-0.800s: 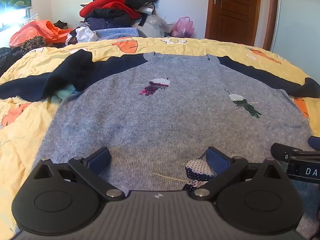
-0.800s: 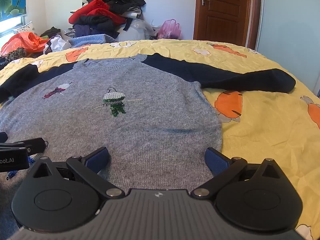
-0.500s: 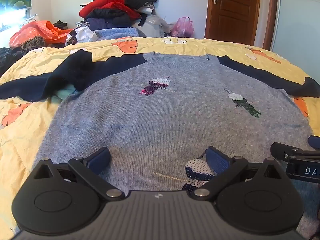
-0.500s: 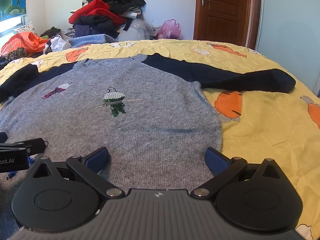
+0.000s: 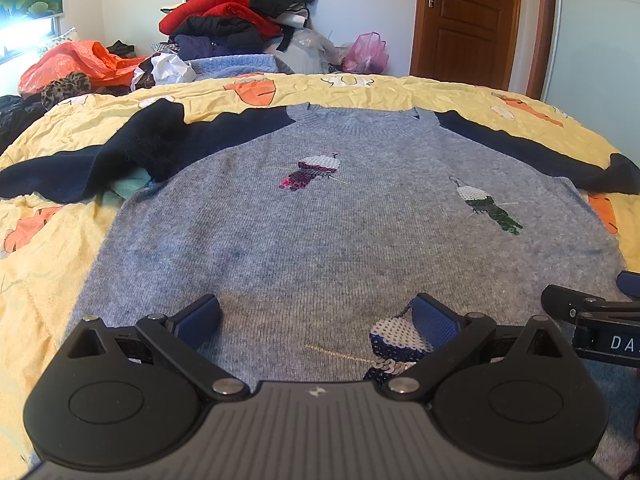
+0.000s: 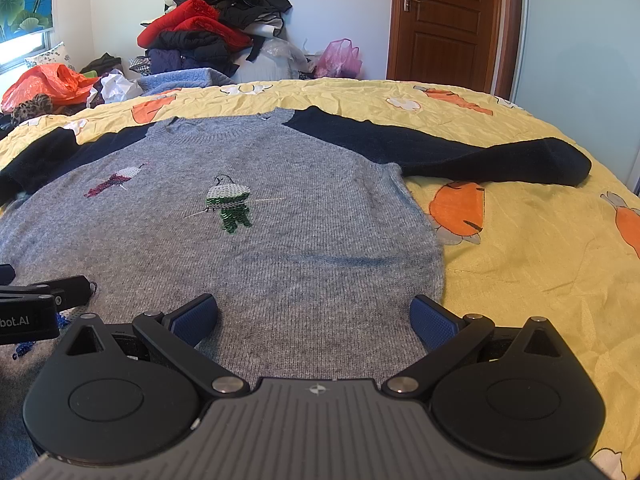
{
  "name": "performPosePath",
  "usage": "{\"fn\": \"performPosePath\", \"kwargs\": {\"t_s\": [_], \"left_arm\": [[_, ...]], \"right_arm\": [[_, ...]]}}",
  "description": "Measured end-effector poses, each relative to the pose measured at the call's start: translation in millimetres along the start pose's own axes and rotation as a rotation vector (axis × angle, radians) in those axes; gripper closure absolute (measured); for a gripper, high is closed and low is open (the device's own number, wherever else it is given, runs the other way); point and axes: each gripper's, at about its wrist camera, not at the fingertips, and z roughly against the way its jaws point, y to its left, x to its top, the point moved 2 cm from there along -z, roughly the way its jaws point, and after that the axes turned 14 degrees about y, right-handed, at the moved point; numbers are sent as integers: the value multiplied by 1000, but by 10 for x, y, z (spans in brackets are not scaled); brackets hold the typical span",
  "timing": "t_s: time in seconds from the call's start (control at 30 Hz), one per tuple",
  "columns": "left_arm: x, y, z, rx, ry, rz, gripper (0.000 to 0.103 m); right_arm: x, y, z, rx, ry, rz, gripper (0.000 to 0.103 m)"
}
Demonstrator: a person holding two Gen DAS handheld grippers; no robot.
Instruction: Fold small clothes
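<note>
- Grippers first: your left gripper [image 5: 316, 318] sits low over the near hem of the sweater [image 5: 340, 224], jaws spread wide, nothing pinched between them
- Your right gripper [image 6: 314, 316] is just beside it at the hem's right corner, jaws likewise spread; its right fingertip [image 6: 434, 322] lies at the edge where knit meets bedspread [image 6: 540, 264]
- A sequin bird patch [image 5: 396, 340] on the hem sits against your left gripper's right fingertip [image 5: 434, 318]
- Sweater lies flat, face up, grey body with neckline pointing away from you, on the yellow bedspread with orange prints
- Two more sequin birds on the chest: a pink one [image 5: 314, 170] and a green one [image 5: 488, 208]
- Navy right sleeve [image 6: 460, 156] stretches out straight across the spread; navy left sleeve [image 5: 120, 160] is rumpled, bunched near the shoulder
- Beyond the bed: a clothes pile [image 5: 240, 16] against the wall, an orange plastic bag [image 5: 68, 64], a pink bag [image 5: 366, 52]
- Farthest back, a brown wooden door [image 5: 466, 20], closed
</note>
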Motion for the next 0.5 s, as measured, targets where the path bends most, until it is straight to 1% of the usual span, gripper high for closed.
{"fn": "performPosePath", "kwargs": {"t_s": [0.5], "left_arm": [[0,2,3,-1,-1,1,0]], "right_arm": [[0,2,1,-1,0,0,0]]}}
